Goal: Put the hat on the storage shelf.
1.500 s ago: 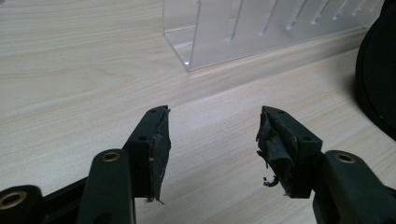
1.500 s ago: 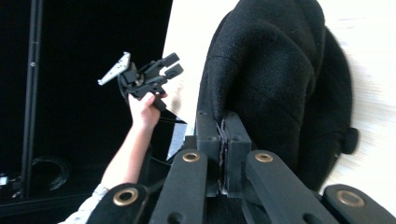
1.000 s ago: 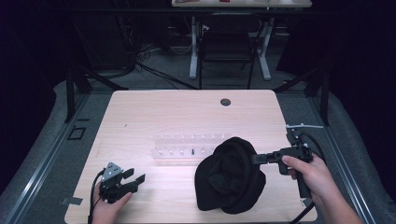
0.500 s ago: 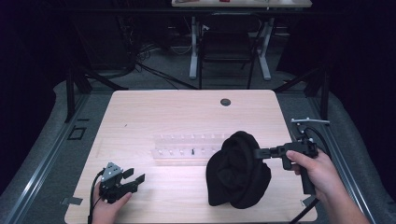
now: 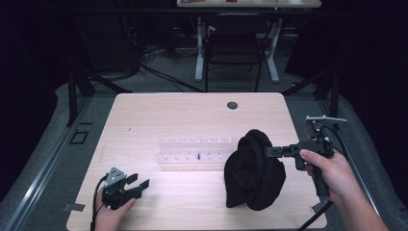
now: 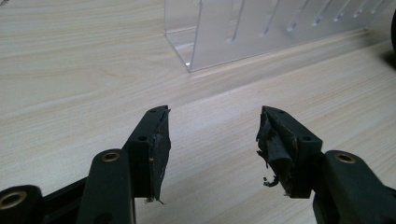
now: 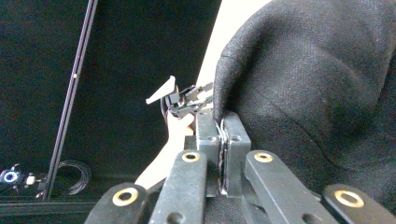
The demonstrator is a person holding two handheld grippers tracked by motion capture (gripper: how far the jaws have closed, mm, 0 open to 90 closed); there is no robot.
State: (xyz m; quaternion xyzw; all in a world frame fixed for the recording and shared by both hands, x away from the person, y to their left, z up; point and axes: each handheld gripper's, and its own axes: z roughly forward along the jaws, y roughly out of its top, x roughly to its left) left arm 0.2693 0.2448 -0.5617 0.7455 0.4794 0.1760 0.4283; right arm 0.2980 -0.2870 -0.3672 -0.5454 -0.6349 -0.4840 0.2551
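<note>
My right gripper [image 5: 267, 151] is clamped on a coarse-woven black cloth [image 5: 253, 171], bunched at the pale wood-grain counter's [image 5: 183, 115] right side. My left gripper [image 5: 139, 183] sits spread, its pads [image 6: 161, 144] frayed, near a clear slotted acrylic rack [image 5: 195, 149]. I read no writing.

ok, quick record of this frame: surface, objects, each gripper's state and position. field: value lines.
surface: light wooden table
garment: black cloth, bunched, right half of table, partly lifted
rack: clear slotted rack, table centre, left of the cloth
right gripper: shut on the cloth's edge, held from the right
left gripper: open, holding nothing, low at the near left of the table
table hole: dark round grommet, far side
</note>
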